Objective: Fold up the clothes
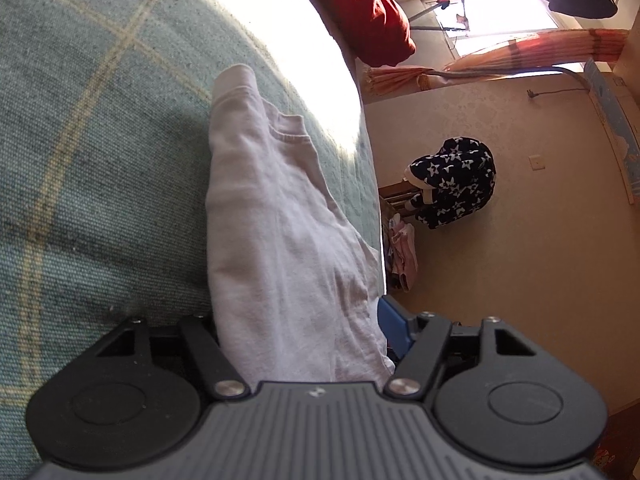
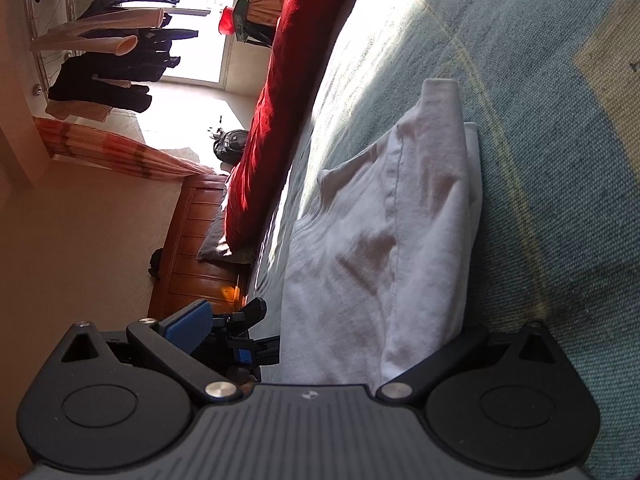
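A pale pink garment lies folded in a long strip on the green checked bedcover, close to the bed's edge. Its near end sits between the jaws of my left gripper. One blue pad stands right beside the cloth's edge, the other finger is hidden under the cloth, and the jaws stand wide. In the right wrist view the same garment runs into my right gripper. There the blue pad stands well clear of the cloth, so this gripper is open. Its other finger is covered by the fabric.
A red quilt lies bunched along the bed. The bed edge drops to a beige floor with a dark star-patterned garment on a stool. A wooden bed end, an orange curtain and hanging clothes are beyond.
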The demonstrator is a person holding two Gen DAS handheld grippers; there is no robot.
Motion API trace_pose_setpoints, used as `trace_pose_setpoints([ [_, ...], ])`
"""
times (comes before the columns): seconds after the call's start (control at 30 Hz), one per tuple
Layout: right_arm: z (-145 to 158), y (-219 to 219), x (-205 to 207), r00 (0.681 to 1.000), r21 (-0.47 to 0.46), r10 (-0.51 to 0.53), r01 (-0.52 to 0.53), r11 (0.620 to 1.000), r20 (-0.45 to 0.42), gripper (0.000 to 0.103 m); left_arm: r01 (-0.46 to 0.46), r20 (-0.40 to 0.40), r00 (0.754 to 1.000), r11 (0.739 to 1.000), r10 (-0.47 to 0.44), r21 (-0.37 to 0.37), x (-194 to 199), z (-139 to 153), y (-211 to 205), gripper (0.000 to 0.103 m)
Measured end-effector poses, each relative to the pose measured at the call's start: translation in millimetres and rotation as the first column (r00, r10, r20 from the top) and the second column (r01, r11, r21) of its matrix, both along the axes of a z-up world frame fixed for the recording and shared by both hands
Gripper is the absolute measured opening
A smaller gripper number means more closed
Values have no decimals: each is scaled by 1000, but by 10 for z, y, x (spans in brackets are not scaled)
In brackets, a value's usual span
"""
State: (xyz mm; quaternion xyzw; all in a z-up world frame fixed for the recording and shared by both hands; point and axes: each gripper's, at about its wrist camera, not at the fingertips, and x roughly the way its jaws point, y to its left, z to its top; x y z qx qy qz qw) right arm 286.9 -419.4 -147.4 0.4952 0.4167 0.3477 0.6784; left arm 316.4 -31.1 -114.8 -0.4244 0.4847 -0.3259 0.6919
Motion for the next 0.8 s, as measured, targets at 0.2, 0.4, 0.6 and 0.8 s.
trace_pose_setpoints([
  [0.2,125,33,-8,999,16,-2,1,1000,35,103,2,51,999,1000,-3,12,-11,185,-12,68],
  [0.4,284,60,-18,998,15,6,-7,1000,62,103,5,78,997,1000,-5,5,-35,321,36,68],
  [0.6,465,203,-49,996,-29,36,-34,999,84,103,-7,99,995,1000,6,9,-141,401,180,68],
  [0.8,595,461,-65,994,-54,75,-71,996,78,103,-35,114,993,999,34,8,-306,475,425,68],
])
